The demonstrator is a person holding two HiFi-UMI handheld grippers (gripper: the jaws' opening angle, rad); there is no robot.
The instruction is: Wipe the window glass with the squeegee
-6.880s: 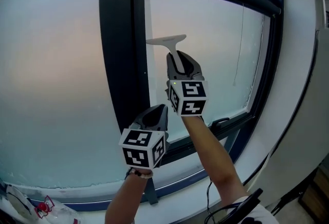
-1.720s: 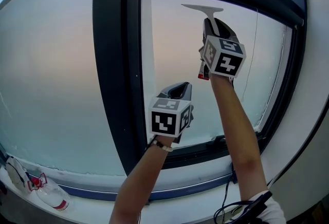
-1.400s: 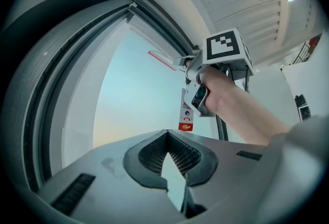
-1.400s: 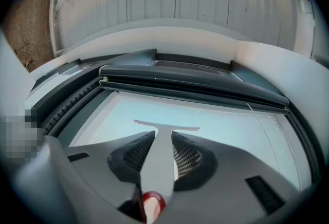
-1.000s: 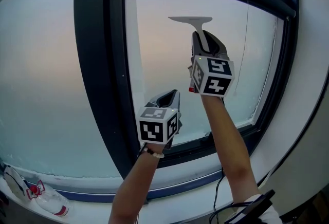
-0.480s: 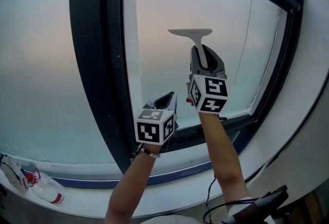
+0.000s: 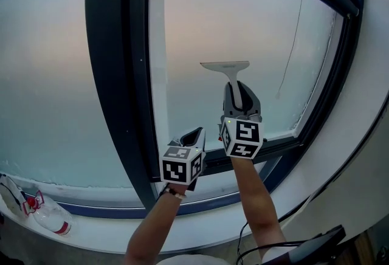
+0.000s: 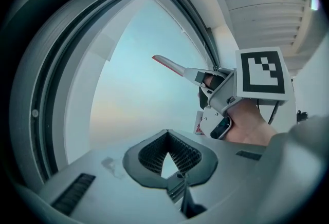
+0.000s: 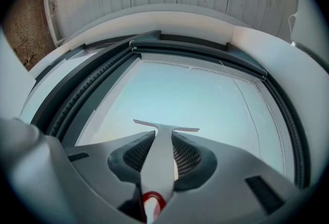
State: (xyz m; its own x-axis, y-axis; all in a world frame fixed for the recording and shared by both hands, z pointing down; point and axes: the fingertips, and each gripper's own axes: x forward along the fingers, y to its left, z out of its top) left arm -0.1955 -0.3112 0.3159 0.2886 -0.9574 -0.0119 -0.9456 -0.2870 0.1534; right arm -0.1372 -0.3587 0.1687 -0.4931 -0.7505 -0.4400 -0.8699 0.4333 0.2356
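White plastic squeegee [image 7: 226, 68] meets the window glass [image 7: 194, 20] toward the pane's lower edge, handle clamped in the right gripper [image 7: 240, 98]. The left gripper [image 7: 192, 136] is closed, empty. Judged light, rigid; handle hold suits.

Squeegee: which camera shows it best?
Head view: the squeegee shows its whole blade against the glass. Right gripper view shows its handle clamped in the right tongs; left gripper view catches it small, side-on.
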